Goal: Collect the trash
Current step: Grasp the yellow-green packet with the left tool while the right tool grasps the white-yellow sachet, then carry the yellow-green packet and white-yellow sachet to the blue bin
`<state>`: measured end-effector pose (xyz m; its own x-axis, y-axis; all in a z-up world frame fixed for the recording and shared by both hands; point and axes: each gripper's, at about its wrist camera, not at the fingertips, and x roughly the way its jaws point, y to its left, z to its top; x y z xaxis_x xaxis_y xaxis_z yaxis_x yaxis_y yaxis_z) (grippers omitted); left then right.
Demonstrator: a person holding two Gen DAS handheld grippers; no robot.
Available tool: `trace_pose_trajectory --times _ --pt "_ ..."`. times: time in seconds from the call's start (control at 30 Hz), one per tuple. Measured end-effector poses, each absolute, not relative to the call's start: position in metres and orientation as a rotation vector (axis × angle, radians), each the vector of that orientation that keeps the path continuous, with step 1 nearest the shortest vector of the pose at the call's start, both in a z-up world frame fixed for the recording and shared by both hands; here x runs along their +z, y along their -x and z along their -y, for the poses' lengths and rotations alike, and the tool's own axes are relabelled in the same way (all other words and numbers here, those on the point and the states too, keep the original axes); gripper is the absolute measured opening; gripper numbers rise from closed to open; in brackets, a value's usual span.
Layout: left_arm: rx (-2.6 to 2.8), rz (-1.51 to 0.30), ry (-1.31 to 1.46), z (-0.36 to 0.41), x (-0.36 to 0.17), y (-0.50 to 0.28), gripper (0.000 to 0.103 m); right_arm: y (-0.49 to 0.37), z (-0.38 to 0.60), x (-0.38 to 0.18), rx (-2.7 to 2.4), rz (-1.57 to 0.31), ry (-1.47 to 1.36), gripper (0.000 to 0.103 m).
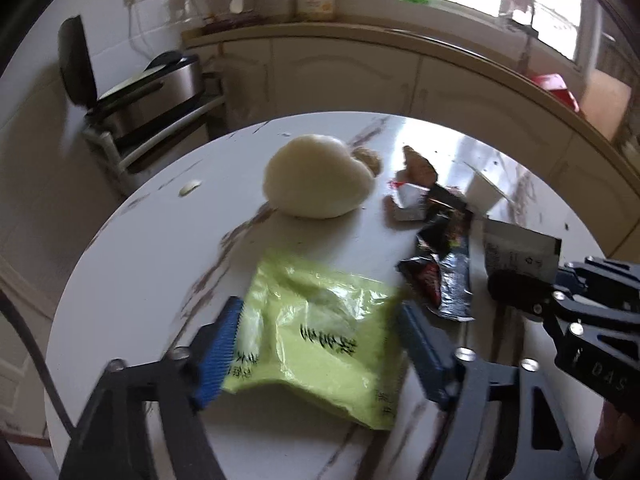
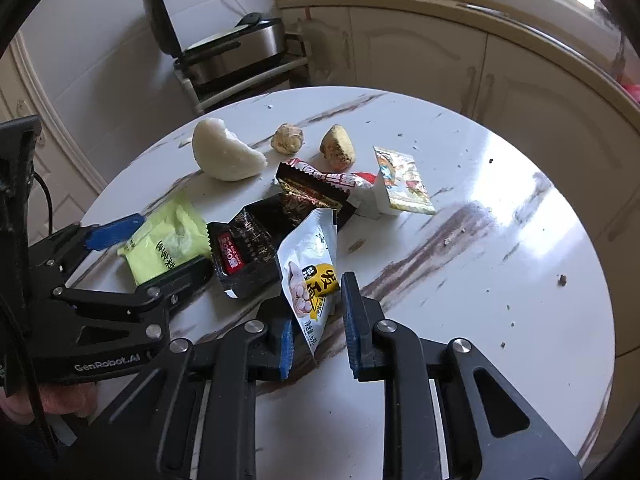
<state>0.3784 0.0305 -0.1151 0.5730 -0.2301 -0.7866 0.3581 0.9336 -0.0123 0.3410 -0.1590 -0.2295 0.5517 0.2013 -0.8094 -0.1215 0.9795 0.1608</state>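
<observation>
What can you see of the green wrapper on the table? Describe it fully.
The green wrapper is a pale lime packet of thin, glossy, crinkled plastic printed with black characters. It lies nearly flat on the white marbled table, its near edge curling. The left gripper has a blue pad at each of its sides; whether they press is unclear. A black wrapper lies beside it.

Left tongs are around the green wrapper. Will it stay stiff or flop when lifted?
The green wrapper looks like thin, crinkled film, so it will likely sag and crumple between the left tongs. It lies flat, seemingly empty, so probably very light. Its glossy surface may slip.
</observation>
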Motion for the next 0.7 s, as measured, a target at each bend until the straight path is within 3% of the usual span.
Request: trace_pose_trajectory --times 0.1,0.17,0.23,0.37,0.7 --pt "-0.368 -0.89 -0.143 -0.033 -0.115 -0.379 0.048 -0.338 0.164 -0.228 0.194 -0.964 -0.109 0.02" --pt "-0.393 -0.891 -0.127 -0.04 -0.116 -0.376 0.025 -0.336 0.168 -0.226 0.194 -0.96 -0.116 0.02" --pt "-0.414 -0.896 -0.116 -0.047 -0.118 -0.374 0.02 -0.333 0.172 -0.224 0.19 -0.955 -0.122 0.02" --pt "-0.445 -0.909 -0.061 -0.047 -0.117 -0.364 0.013 -0.328 0.176 -0.219 0.189 -0.944 -0.134 0.02" --pt "-0.437 -0.86 -0.067 -0.049 -0.085 -0.306 0.012 -0.309 0.193 -0.21 0.197 -0.917 -0.192 0.02"
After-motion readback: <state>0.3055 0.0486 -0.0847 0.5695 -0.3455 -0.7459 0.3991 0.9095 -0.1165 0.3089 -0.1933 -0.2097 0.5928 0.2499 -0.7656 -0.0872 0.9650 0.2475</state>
